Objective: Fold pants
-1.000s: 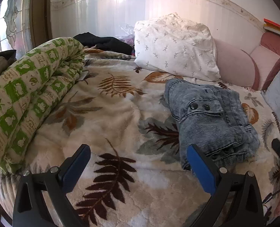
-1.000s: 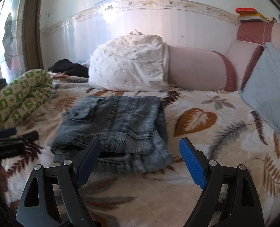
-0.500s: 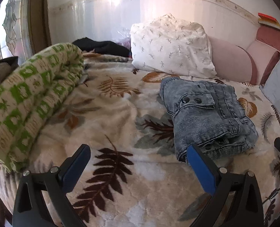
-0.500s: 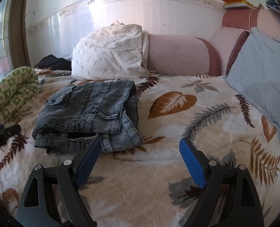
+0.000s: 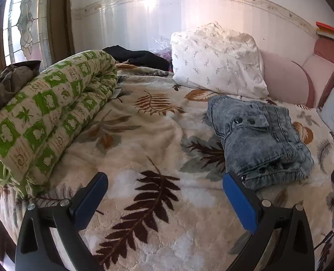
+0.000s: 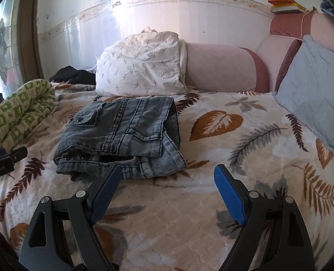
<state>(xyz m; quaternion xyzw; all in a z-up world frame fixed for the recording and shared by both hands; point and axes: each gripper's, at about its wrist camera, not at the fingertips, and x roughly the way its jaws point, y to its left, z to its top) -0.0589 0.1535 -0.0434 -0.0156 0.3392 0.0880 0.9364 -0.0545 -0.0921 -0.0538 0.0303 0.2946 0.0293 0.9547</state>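
In the left wrist view, the left gripper (image 5: 164, 188) is wide open and holds nothing, and the folded pants (image 5: 259, 140) lie on the leafy blanket (image 5: 144, 135) near the white pillow (image 5: 216, 58). In the right wrist view, the right gripper (image 6: 168, 177) is wide open too, and the pants (image 6: 124, 133) lie just past its left finger.

The grey-blue denim pants (image 6: 121, 135) lie folded into a compact stack, flat on the bed. Their waistband end faces the right fingers (image 6: 106, 194), just beyond the left-hand one; a buttoned pocket flap sits uppermost.
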